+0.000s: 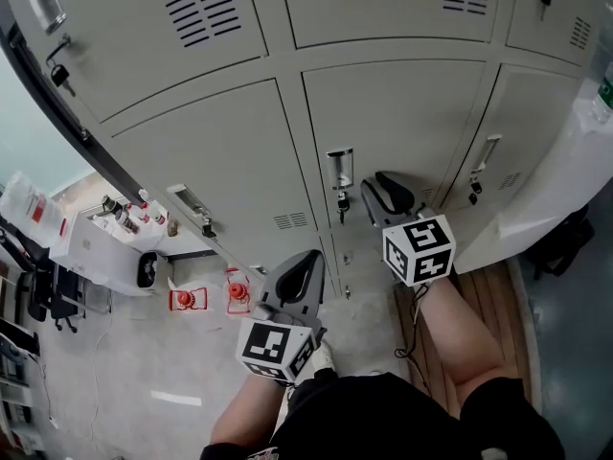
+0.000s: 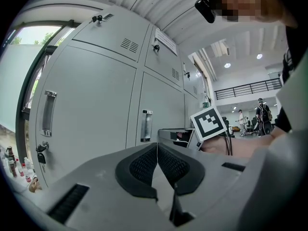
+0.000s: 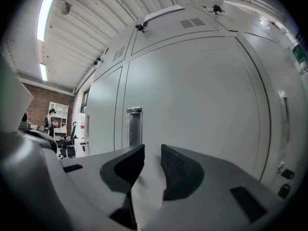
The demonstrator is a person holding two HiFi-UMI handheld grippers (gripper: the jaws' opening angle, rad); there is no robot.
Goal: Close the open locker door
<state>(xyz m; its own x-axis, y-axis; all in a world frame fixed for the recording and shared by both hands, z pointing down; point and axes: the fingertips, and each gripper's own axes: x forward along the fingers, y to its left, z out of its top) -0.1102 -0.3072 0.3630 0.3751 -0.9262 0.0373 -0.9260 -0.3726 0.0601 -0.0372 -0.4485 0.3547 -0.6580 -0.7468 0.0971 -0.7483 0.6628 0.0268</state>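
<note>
A bank of grey lockers [image 1: 383,27] fills the head view. The middle lower door [image 1: 402,123] carries a metal handle [image 1: 338,171] with a key under it. It sits flush with its neighbours, and I cannot make out any door standing open. My right gripper [image 1: 388,195] is held close to that door, just right of the handle. In the right gripper view its jaws [image 3: 152,150] are slightly apart with nothing between them, and the door [image 3: 202,105] and handle [image 3: 134,126] lie straight ahead. My left gripper [image 1: 302,276] hangs lower, back from the lockers, with its pads [image 2: 157,146] touching and empty.
A white shelf unit with small bottles [image 1: 105,228] stands left of the lockers, with two red objects [image 1: 187,300] on the floor nearby. A wooden slatted platform [image 1: 488,305] lies to the right under a white plastic cover [image 1: 575,171]. People [image 2: 262,114] stand far off.
</note>
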